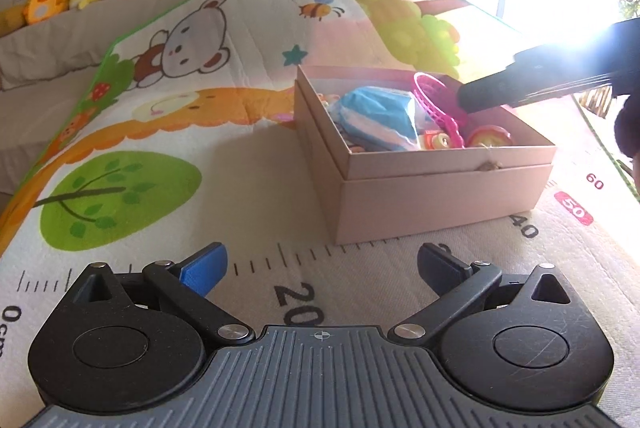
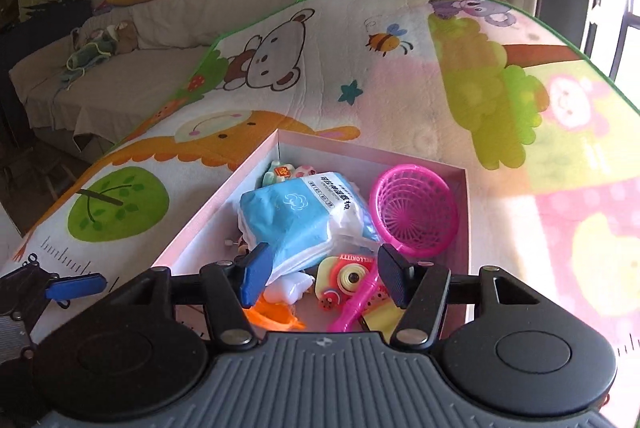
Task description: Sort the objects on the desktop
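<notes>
The left wrist view sits low over the play mat (image 1: 248,156), looking forward along its fingers (image 1: 204,268) at the pink box (image 1: 440,196) from the side, fairly near. The right wrist view looks down into the same box (image 2: 224,196) from above its near edge (much closer), facing the same way. Both share the box, the mat's bear drawing (image 1: 188,44) (image 2: 276,56) and the sofa (image 1: 48,40) (image 2: 160,24) behind.

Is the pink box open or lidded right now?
Open. The pink box has no lid on top; the tissue pack and pink net scoop show inside from above.
</notes>
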